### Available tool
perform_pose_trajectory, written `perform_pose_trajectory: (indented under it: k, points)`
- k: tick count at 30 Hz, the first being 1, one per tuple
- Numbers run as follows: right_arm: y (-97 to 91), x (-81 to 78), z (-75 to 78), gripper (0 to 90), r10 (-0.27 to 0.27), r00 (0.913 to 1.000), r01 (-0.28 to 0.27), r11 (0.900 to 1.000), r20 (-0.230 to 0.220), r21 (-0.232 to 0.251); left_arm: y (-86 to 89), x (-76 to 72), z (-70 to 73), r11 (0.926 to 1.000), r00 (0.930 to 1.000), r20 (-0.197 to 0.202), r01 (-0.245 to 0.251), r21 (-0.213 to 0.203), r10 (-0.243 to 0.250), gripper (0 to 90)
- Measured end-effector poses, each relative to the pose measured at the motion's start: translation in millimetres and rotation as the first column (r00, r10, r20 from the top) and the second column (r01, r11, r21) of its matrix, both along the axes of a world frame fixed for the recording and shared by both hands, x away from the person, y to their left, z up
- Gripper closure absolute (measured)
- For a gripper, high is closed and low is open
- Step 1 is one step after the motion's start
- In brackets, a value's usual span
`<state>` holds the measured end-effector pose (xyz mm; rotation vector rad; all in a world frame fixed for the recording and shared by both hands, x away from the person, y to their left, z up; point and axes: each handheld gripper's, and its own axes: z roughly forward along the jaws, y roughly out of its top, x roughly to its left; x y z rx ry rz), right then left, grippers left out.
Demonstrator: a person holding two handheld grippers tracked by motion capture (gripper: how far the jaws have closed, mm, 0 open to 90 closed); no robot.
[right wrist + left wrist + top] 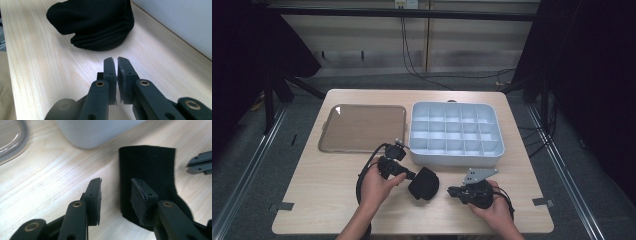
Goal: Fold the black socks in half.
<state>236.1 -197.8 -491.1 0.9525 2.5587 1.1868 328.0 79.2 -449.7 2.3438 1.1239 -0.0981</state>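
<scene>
We see a soft black fabric pouch (pixel 424 183) lying on the pale wooden table (pixel 322 185), near of the light-grey compartmented plastic box (pixel 456 133), with our left tongs (pixel 116 195) released at its left edge and our right tongs (pixel 117 71) clenched on nothing to its right.

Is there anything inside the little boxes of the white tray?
No, every compartment of the white tray looks empty in the high view.

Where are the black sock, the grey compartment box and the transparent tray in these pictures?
black sock (pixel 423 183), high view, middle of the fabric.
grey compartment box (pixel 457 158), high view, near outer wall.
transparent tray (pixel 362 127), high view, flat bare bottom.
</scene>
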Motion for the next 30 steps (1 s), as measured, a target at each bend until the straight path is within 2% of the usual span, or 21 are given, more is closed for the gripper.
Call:
perform_pose_trajectory:
  k: [1,7,9,10,12,15,21,25,26,28,30]
  points:
    - [0.0,-0.1,0.0,85.8,0.0,1.0,0.0,1.0,-0.001,0.0,0.9,0.5,-2.1,0.9998,0.9999,-0.004,-0.013,-0.011,0.013,60.1]
    - [-0.3,0.2,0.2,85.8,-0.002,1.0,0.002,1.0,0.003,0.001,0.7,-0.5,-12.6,0.9999,0.9995,-0.033,0.006,0.009,-0.006,60.2]
    - [-0.2,0.0,0.4,85.7,-0.004,1.0,0.004,1.0,0.0,0.003,-1.1,-2.3,-14.7,1.0,0.9991,-0.042,-0.001,0.0,0.001,60.3]
    - [-0.1,-0.1,0.4,85.7,-0.004,1.0,0.004,1.0,0.001,0.003,-1.0,-2.6,-14.8,0.9999,0.999,-0.042,0.015,0.005,-0.015,60.3]
    - [-0.3,-0.2,0.9,85.6,-0.003,1.0,0.003,1.0,-0.001,0.005,-2.8,-4.6,-14.9,0.9999,0.9991,-0.041,0.01,0.001,-0.01,60.3]
    - [-0.7,0.0,1.2,85.2,-0.007,1.0,0.007,1.0,0.001,0.006,-5.2,-6.8,-14.0,0.9996,0.9988,-0.039,0.029,-0.001,-0.029,60.3]
    - [-1.9,0.4,2.5,83.5,-0.023,0.9997,0.023,0.9997,0.001,0.013,-9.2,-9.9,-13.4,0.9996,0.9991,-0.034,0.026,-0.013,-0.027,60.3]
    - [-2.6,0.9,4.3,83.1,-0.025,0.9997,0.025,0.9994,0.001,0.022,-10.6,-11.4,-11.6,0.9985,0.9979,-0.034,0.055,-0.004,-0.055,60.3]
    - [-2.7,1.0,4.9,82.4,-0.026,0.9997,0.026,0.9994,0.004,0.021,-12.3,-12.9,-11.5,0.999,0.9987,-0.031,0.04,-0.019,-0.04,60.3]
    - [-3.1,0.9,7.2,81.6,-0.033,0.9994,0.033,0.9992,0.006,0.024,-12.8,-12.9,-10.7,0.9981,0.9976,-0.032,0.061,-0.01,-0.061,60.3]
    - [-3.6,0.5,8.9,81.0,-0.037,0.9993,0.036,0.999,0.009,0.024,-14.2,-13.6,-11.0,0.9984,0.9982,-0.028,0.053,-0.022,-0.053,60.3]
